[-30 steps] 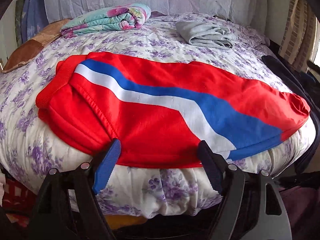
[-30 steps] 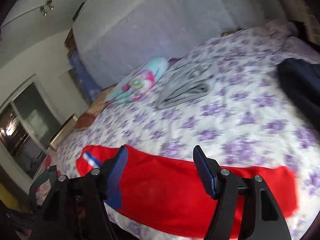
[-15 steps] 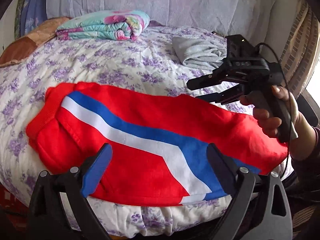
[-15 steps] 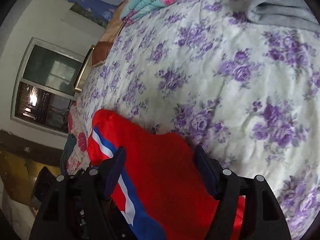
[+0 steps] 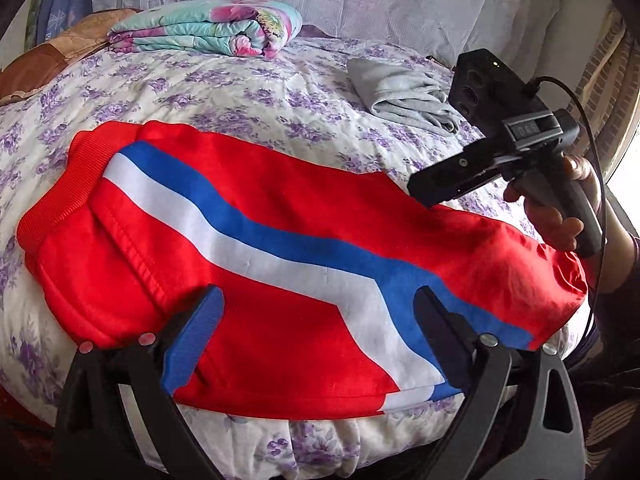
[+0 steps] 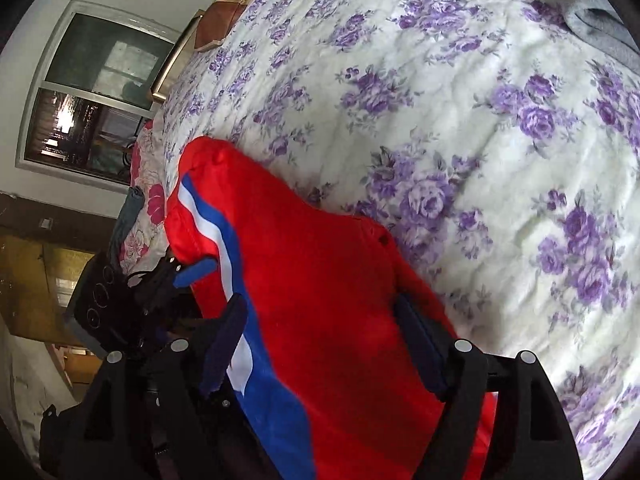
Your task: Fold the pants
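Observation:
Red pants (image 5: 280, 216) with a blue and white stripe lie flat across the floral bed cover (image 5: 240, 92), waistband at the left, leg ends at the right. My left gripper (image 5: 316, 320) stands open just above the near edge of the pants, nothing pressed between its pads. My right gripper (image 5: 424, 194), held by a hand (image 5: 560, 224), hovers over the far edge near the leg end. In the right wrist view the right gripper (image 6: 320, 336) has its jaws opening over the red cloth (image 6: 320, 264), pads not pressing on it. The left gripper (image 6: 180, 296) shows beyond the stripe.
A folded floral blanket (image 5: 208, 32) and a brown cushion (image 5: 52, 60) lie at the back left of the bed. A folded grey garment (image 5: 404, 92) lies at the back right. The bed's front edge drops away just below the pants. A window (image 6: 92, 92) is past the bed's side.
The right gripper swung from looking across the room down onto the leg end of the pants and came into the left wrist view. The left gripper opened wider and shifted over the pants' near edge.

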The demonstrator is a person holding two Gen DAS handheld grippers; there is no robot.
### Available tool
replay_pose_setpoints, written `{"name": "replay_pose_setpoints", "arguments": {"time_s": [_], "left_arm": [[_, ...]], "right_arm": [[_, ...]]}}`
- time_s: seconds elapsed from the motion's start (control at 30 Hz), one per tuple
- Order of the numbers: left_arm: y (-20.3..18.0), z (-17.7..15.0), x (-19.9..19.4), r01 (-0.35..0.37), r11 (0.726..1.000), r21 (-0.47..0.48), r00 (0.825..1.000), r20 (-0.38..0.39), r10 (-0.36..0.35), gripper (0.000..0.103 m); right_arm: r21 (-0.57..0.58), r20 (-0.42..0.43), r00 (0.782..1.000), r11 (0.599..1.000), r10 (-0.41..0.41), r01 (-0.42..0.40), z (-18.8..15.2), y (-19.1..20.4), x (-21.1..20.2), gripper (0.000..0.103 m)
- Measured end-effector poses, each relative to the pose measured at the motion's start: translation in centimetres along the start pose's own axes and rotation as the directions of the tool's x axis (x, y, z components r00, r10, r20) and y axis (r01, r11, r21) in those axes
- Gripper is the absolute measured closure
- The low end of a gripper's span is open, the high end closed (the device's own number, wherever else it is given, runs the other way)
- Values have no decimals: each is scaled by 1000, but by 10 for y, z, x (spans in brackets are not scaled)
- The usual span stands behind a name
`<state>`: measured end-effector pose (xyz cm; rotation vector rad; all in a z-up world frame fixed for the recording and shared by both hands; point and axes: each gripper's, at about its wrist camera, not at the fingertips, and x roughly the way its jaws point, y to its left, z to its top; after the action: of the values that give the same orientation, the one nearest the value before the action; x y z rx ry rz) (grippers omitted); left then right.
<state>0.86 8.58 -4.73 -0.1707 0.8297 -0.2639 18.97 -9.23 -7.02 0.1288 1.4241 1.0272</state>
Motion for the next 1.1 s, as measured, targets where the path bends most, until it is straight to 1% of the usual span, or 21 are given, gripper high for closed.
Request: {"name": "replay_pose_setpoints", "arguments": {"time_s": [0.07, 0.1, 0.13, 0.2, 0.3, 0.33, 0.37, 0.47, 0.5, 0.53, 0.6, 0.63, 0.67, 0.73, 0.77, 0.8, 0.87, 0.93, 1.0, 1.1], "left_arm": [[-1, 0, 0, -1, 1000, -2, 1000, 0, 1, 10], [-1, 0, 0, -2, 1000, -2, 1000, -1, 2, 10], [-1, 0, 0, -1, 1000, -1, 1000, -2, 1, 10], [0, 0, 0, 1, 1000, -1, 1000, -3, -1, 10], [1, -1, 0, 1, 1000, 2, 1000, 0, -1, 9], [0, 0, 1, 2, 1000, 5, 1000, 0, -2, 8], [-1, 0, 2, -1, 1000, 9, 1000, 0, 1, 6], [-4, 0, 4, -21, 999, 25, 1000, -4, 21, 5], [-4, 0, 4, -22, 999, 25, 1000, -5, 22, 5], [-4, 0, 4, -18, 1000, 22, 1000, -5, 18, 5], [-3, 0, 3, -8, 1000, 12, 1000, -4, 8, 5], [-2, 1, 2, -5, 1000, 8, 1000, -4, 5, 5], [-2, 1, 2, -3, 1000, 6, 1000, -4, 3, 5], [0, 0, 1, 4, 1000, 5, 1000, -3, -4, 5], [0, 0, 1, 6, 1000, 5, 1000, -2, -6, 5], [0, 0, 1, 8, 1000, 7, 1000, -2, -8, 5], [0, 0, 1, 7, 1000, 12, 1000, -4, -7, 5], [0, 1, 1, 9, 1000, 10, 1000, -4, -9, 5], [2, 1, 0, 17, 1000, 6, 1000, -4, -17, 5], [3, 0, -2, 24, 1000, 3, 1000, -5, -24, 5]], "right_arm": [[-40, 32, 999, 999, -15, 16, 7, 4, -3, 25], [-47, 35, 999, 999, -17, 19, 9, 5, -3, 25], [-49, 19, 1000, 999, -9, 10, 10, 5, -2, 25], [-57, -37, 999, 998, 9, -11, 8, 4, 4, 25], [-108, -142, 988, 992, 53, -69, -2, 8, 12, 24], [-118, -147, 986, 989, 72, -90, -2, 9, 11, 21], [-109, -141, 985, 988, 97, -113, 0, 8, 10, 21], [-37, -76, 976, 978, 204, -207, 15, -1, 12, 21], [-21, -60, 974, 976, 217, -218, 19, -3, 16, 26], [-13, -42, 977, 978, 209, -210, 23, -5, 21, 37], [-8, -4, 984, 984, 178, -178, 27, -7, 27, 52], [-2, 22, 986, 986, 165, -165, 28, -10, 26, 61], [6, 46, 986, 987, 160, -161, 28, -13, 24, 66], [25, 98, 982, 986, 164, -167, 25, -23, 17, 88], [38, 119, 980, 985, 162, -168, 23, -29, 14, 93], [57, 138, 978, 985, 156, -165, 22, -36, 10, 96], [88, 168, 975, 983, 145, -162, 19, -43, 7, 97], [67, 195, 975, 990, 105, -120, 17, -33, 5, 97], [51, 216, 972, 993, 89, -102, 15, -28, -1, 97], [10, 215, 974, 997, 68, -72, 17, -20, -9, 96]]}}
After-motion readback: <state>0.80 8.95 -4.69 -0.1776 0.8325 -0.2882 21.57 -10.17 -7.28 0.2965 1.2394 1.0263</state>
